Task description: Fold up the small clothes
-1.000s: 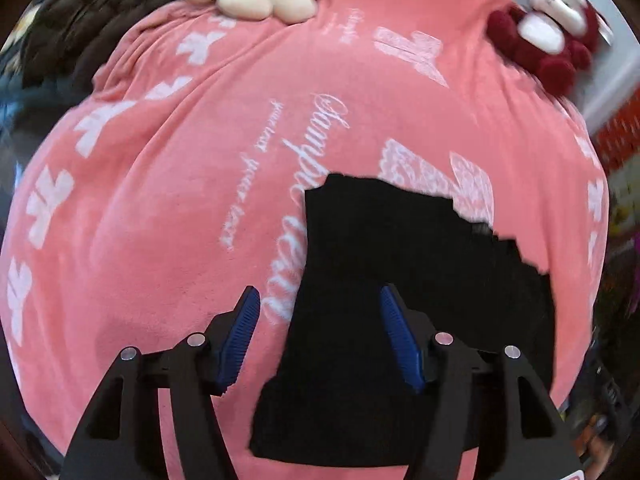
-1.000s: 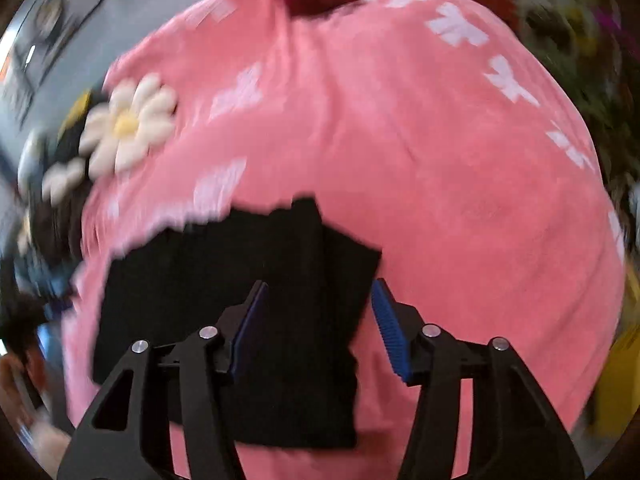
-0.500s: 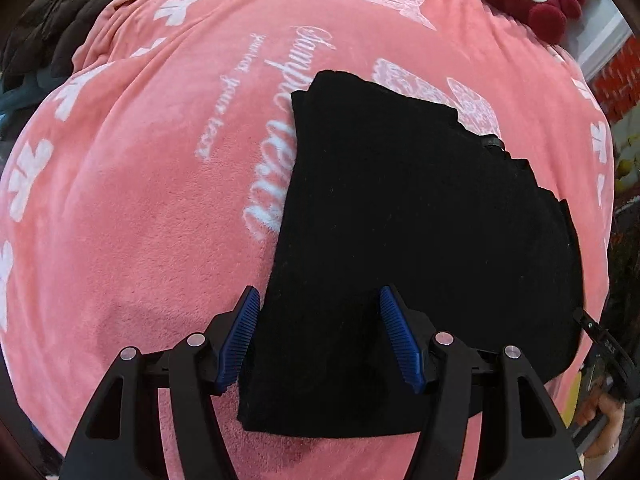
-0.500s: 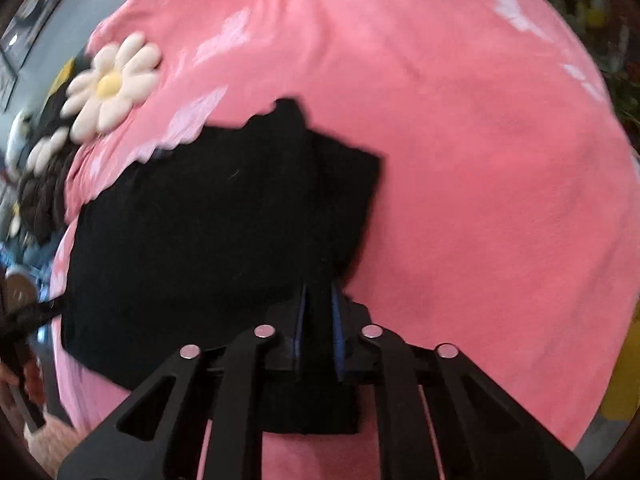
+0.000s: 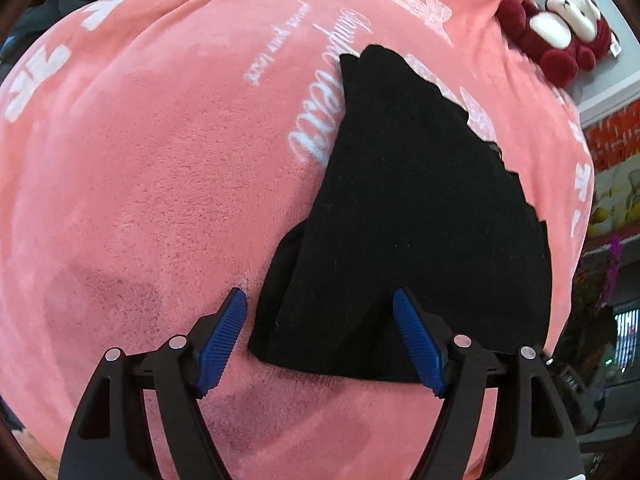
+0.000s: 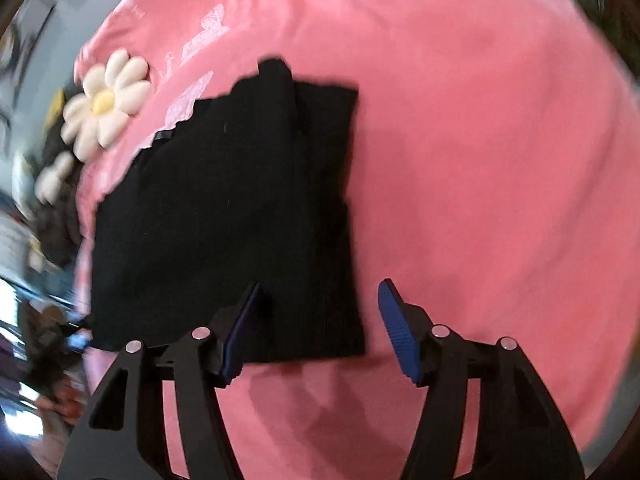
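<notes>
Opening over the near edge of the folded black garment (image 5: 420, 208), left gripper (image 5: 320, 336) with blue pads spread wide, cloth lying between them but pressed by neither pad. Right gripper (image 6: 320, 328) likewise opening, left pad over the garment's (image 6: 224, 208) near right corner, right pad over bare pink fleece blanket (image 6: 480, 160); nothing clamped. Garment flat on the blanket (image 5: 140, 180), folded into a rough rectangle with a narrower layer showing along one side. Seen only from the left wrist: white script lettering (image 5: 320, 112) on the blanket just beside the cloth, and a dark red plush toy (image 5: 560, 40) at the far edge, well apart from it. Seen only from the right wrist: a white daisy-shaped cushion (image 6: 106, 102) with a yellow centre, near the garment's far left corner, and a second one below it, blurred. Left margin of that view smeared, contents hard to make out. Garment's near right corner hidden behind the left gripper's finger.
</notes>
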The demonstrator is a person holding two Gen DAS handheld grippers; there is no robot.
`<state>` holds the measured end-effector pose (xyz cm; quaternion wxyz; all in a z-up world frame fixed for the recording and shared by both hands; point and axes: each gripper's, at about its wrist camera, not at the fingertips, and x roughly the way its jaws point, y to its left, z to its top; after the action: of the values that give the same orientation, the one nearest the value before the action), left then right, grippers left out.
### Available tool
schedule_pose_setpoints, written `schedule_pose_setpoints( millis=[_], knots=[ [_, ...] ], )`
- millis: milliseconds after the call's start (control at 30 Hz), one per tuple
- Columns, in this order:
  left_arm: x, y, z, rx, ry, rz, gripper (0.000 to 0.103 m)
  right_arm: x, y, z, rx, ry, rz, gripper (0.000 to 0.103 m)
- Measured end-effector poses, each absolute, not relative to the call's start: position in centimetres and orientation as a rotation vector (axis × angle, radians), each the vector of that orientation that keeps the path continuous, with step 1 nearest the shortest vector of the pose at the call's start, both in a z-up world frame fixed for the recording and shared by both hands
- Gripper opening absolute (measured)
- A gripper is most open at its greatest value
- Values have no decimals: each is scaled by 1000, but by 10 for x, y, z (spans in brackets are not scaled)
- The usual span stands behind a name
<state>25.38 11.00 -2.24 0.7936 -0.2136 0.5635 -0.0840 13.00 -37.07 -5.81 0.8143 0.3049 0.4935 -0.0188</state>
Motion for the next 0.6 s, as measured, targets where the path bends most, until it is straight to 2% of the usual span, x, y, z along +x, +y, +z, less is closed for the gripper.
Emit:
schedule_pose_setpoints(
  millis=[33, 67, 100, 133, 300, 367, 433, 500, 533, 600],
  knots=[
    [255, 110, -23, -460, 1213, -183, 66, 132, -369, -56, 622, 1051, -47, 40],
    [257, 108, -23, -444, 1218, -184, 35, 139, -369, -55, 658, 1072, -13, 7],
    [260, 108, -21, -437, 1233, -201, 8, 142, -371, -52, 702, 1080, -11, 7],
    [264, 111, -21, -492, 1282, -241, 4, 145, -371, -40, 695, 1075, 7, 6],
    [246, 119, 40, -460, 1272, -342, 4, 124, -368, 35, 553, 1054, 84, 6],
    [229, 120, 49, -426, 1296, -352, 4, 112, -368, 36, 490, 1095, 65, 6],
    [215, 118, 34, -408, 1356, -352, 4, 102, -366, 6, 447, 1189, 44, 6],
    [204, 111, -2, -361, 1428, -293, 6, 98, -359, -40, 419, 1331, 9, 8],
    [201, 110, -16, -329, 1457, -256, 5, 95, -357, -49, 407, 1350, -17, 9],
    [196, 112, -25, -331, 1464, -219, 6, 91, -358, -31, 430, 1274, -53, 13]
  ],
)
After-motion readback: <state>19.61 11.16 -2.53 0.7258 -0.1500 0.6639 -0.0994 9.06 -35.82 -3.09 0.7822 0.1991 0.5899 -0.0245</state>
